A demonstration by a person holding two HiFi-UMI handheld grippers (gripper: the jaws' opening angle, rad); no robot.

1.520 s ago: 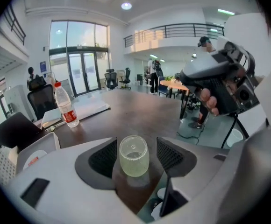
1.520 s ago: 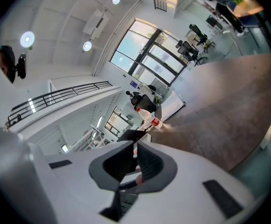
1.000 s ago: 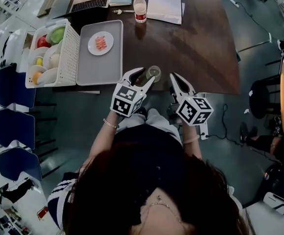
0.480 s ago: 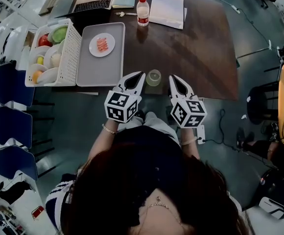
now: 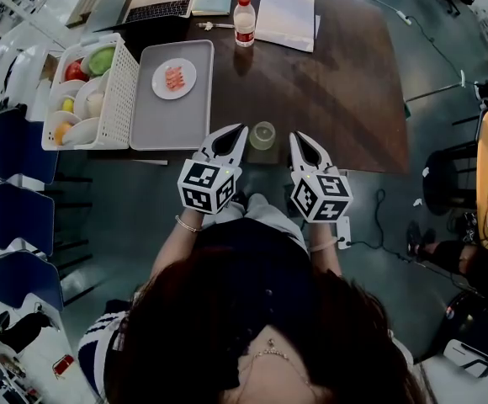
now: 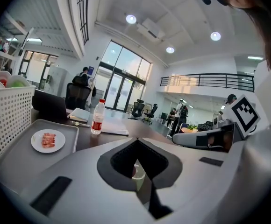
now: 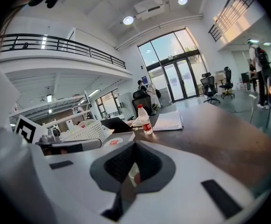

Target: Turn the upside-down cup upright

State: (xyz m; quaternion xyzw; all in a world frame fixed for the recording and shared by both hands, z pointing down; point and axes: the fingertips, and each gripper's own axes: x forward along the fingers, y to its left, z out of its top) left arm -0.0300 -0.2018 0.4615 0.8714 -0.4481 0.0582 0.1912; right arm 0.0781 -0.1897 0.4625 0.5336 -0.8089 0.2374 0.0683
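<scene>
A small clear cup (image 5: 263, 135) stands on the dark wooden table (image 5: 336, 82) close to its near edge, mouth up as far as I can tell. My left gripper (image 5: 241, 129) sits just left of the cup, shut and empty, not touching it. Just right of the cup is my right gripper (image 5: 295, 136), also shut with nothing in it. Both point away from me, across the table. In the left gripper view the cup (image 6: 137, 173) shows through the gap behind the closed jaws. The right gripper view shows the cup (image 7: 132, 173) the same way.
A grey tray (image 5: 156, 116) with a small plate of food (image 5: 174, 78) lies left of the cup. Beside it is a white basket (image 5: 119, 91) of bowls and fruit. A water bottle (image 5: 244, 21), papers (image 5: 285, 13) and a laptop (image 5: 153, 7) stand at the far edge. Blue chairs (image 5: 13, 150) line the left.
A second ago my left gripper stood open right at the cup. It has since drawn back slightly to the left and shut, leaving the cup standing free. The right gripper has stayed put.
</scene>
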